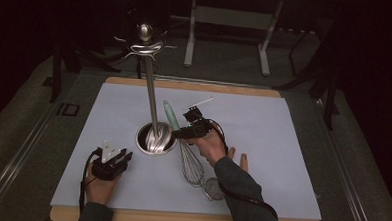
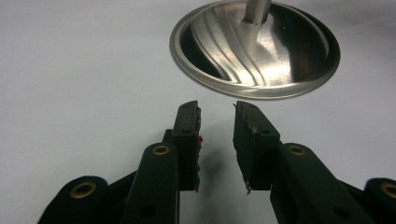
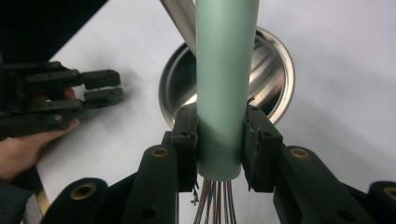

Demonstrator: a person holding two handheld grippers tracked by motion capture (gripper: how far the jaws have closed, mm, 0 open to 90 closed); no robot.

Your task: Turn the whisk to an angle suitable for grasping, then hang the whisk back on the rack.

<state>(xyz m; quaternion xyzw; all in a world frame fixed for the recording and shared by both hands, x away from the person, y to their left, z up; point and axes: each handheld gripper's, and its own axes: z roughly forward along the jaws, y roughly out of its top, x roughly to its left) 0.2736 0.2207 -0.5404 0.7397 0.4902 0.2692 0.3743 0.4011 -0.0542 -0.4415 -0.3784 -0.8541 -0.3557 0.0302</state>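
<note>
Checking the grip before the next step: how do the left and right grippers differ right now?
The right gripper is shut on the whisk handle; the left gripper is open, nothing between its fingers. The right is raised beside the stand base; the left rests low on the mat. Both have black fingers.

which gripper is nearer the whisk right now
Right. The right gripper is clamped on the whisk by its green handle, beside the steel stand's base. The left gripper rests open on the mat left of that base, apart from the whisk.
</note>
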